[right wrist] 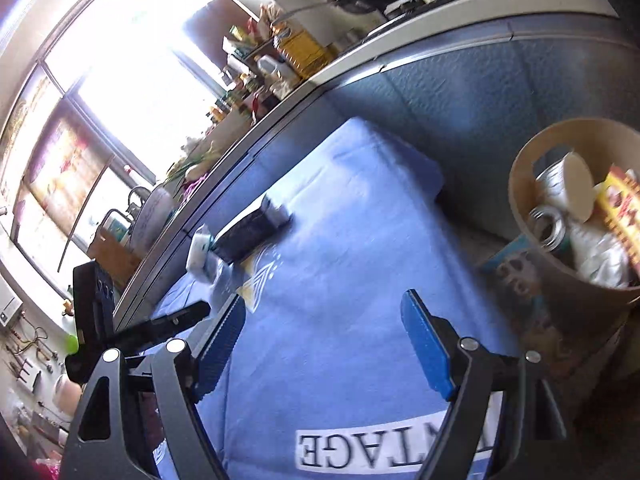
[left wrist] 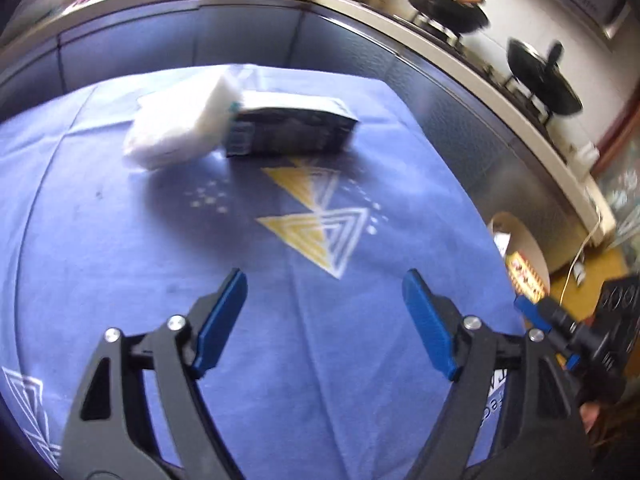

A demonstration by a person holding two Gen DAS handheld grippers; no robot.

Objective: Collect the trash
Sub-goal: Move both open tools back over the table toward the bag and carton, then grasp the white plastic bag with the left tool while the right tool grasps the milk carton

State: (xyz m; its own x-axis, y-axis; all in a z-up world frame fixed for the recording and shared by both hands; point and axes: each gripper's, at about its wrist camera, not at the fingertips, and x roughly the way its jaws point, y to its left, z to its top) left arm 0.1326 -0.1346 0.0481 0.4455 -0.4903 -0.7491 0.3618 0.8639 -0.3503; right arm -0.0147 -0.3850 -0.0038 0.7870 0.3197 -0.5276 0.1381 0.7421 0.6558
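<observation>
I have both grippers over the blue cloth (left wrist: 120,240) that covers the worktop, and I take the yellow triangle print (left wrist: 316,216) in its middle as my mark. My left gripper (left wrist: 324,320) hangs on the near side of that print, its blue pads spread wide with only cloth between them. My right gripper (right wrist: 324,344) is likewise spread and empty, over the cloth near the printed lettering (right wrist: 384,452).

Beyond the print, toward the grey cabinet fronts (left wrist: 248,36), lie the two pieces left on the cloth: a white packet (left wrist: 176,132) and a dark box (left wrist: 292,128), touching each other end to end. Off the cloth's edge, to the right of the print, stands the round tan bin (right wrist: 532,240), already holding a white cup (right wrist: 568,188), a glass jar (right wrist: 548,228), crumpled white wrapping (right wrist: 600,252) and a red-and-yellow package (right wrist: 624,208).
</observation>
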